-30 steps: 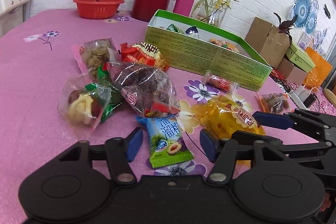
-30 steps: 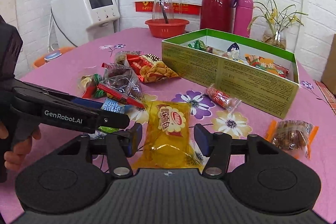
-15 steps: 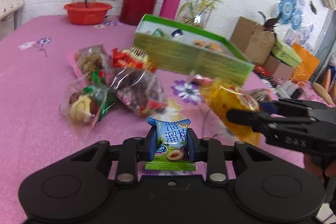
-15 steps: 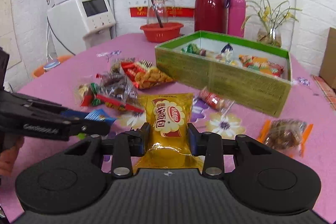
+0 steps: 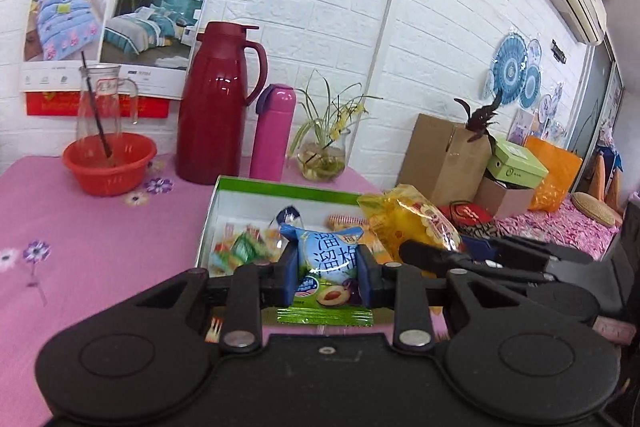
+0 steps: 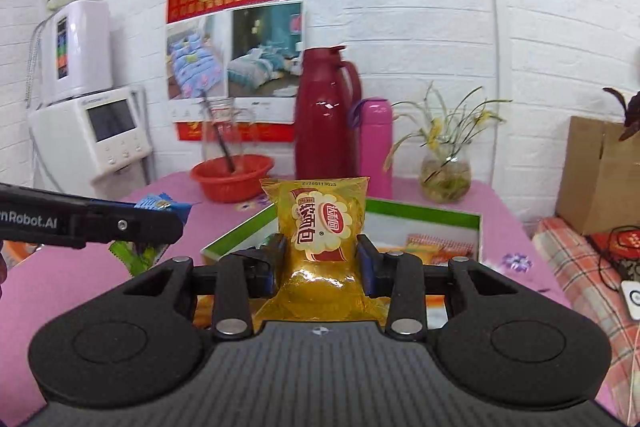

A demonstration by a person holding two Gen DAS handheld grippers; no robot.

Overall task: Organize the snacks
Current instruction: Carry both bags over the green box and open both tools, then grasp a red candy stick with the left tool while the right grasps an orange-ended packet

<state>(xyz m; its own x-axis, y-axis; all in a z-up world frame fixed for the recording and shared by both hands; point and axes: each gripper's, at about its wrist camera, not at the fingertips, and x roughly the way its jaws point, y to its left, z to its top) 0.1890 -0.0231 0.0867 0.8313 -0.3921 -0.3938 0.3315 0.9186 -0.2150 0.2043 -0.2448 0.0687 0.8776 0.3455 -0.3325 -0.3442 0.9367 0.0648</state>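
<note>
My left gripper point(image 5: 327, 277) is shut on a blue and green plum-candy packet point(image 5: 328, 269), held up in the air in front of the green box point(image 5: 280, 189), which holds several snacks. My right gripper point(image 6: 320, 267) is shut on a yellow bread packet point(image 6: 322, 223), raised over the same green box point(image 6: 424, 215). In the left wrist view the yellow packet point(image 5: 412, 223) and the right gripper's fingers point(image 5: 432, 255) show at the right. The right wrist view shows the left gripper's fingers point(image 6: 120, 225) with the blue packet point(image 6: 160, 205) at the left.
At the back of the pink flowered table point(image 5: 80, 247) stand a red bowl point(image 5: 110, 163) with a glass jug, a red thermos point(image 5: 218, 107), a pink bottle point(image 5: 274, 131) and a plant vase point(image 5: 322, 157). Cardboard boxes point(image 5: 444, 155) sit beyond the table's right edge.
Both grippers closed on their packets, which were lying on the table, and lifted them up and forward toward the green box. The loose snack pile has dropped out of view.
</note>
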